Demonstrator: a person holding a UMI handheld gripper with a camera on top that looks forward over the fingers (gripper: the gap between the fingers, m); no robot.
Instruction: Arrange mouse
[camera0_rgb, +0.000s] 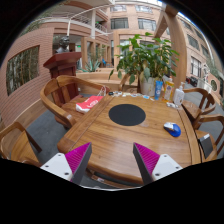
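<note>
On the round wooden counter (120, 135) ahead of you, a flat round black mat (127, 114) lies near the middle, straight beyond the gap between your fingers. Your claw (112, 160) hangs above the near edge of the counter with its two fingers spread wide apart and nothing held between them; the pink pads (76, 158) on their inner faces are bare. The small blue and white computer mouse (173, 129) sits on the wood to the right of the black mat, apart from it, beyond the right finger and close to the counter's right-hand rim.

Farther back, at the far right of the counter, stand a few bottles and small containers (166, 92); you cannot tell from this view what each one is. A red and white object (90, 102) rests at the far left, by the wooden chair (58, 97) drawn up on that side. Another wooden chair (204, 105) stands on the right. Behind the counter rises a leafy green potted plant (146, 55), and past it are brick building walls (25, 70) with windows.
</note>
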